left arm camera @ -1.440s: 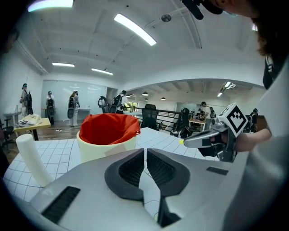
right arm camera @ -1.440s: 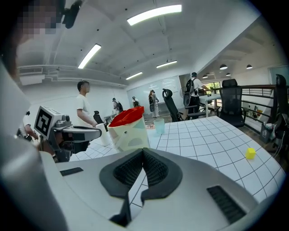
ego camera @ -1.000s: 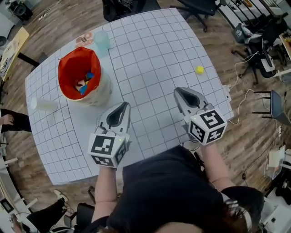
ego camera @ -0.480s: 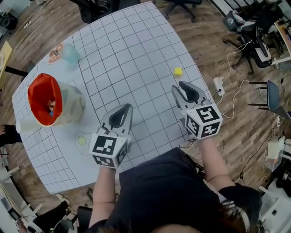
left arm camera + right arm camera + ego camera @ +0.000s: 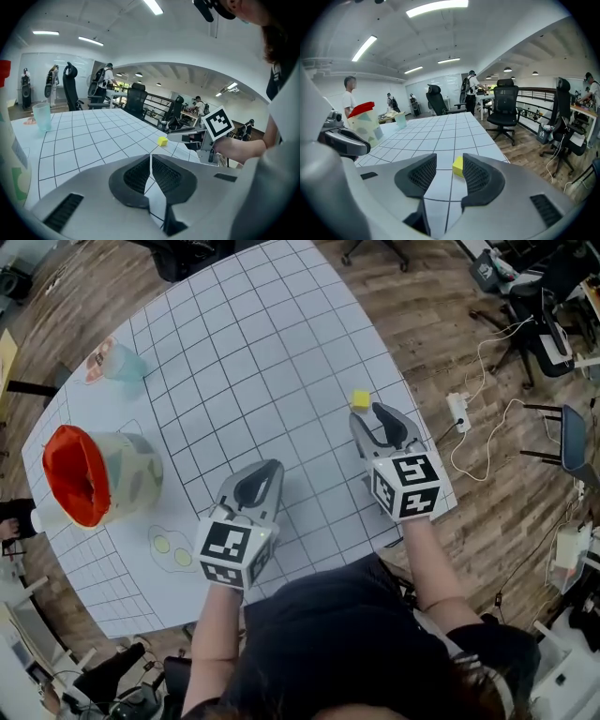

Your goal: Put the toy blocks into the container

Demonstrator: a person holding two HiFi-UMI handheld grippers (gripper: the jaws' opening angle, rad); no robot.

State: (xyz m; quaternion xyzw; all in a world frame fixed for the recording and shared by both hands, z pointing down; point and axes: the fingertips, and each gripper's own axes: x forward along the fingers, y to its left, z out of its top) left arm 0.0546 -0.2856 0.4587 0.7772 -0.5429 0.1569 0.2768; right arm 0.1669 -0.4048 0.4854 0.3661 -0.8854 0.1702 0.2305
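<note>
My right tongs (image 5: 449,161) have just been opening, nothing between them, the small yellow toy cube (image 5: 458,166) just ahead. A clumsy nudge could knock it off the white gridded tabletop (image 5: 281,352). My left tongs (image 5: 151,159) are closed and empty.

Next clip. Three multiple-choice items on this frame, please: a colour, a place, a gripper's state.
1. The container has a lining that is: A. red B. blue C. green
2. The yellow block lies: A. on the floor B. on the table just ahead of the right gripper C. inside the container
3. The right gripper's fingers are: A. apart, gripping nothing B. shut on the block C. shut on nothing

1 A: red shows at its mouth.
2 B: it sits near the table's edge, by the tips.
3 A: they have just been opening, nothing between them, the block just ahead.
</note>
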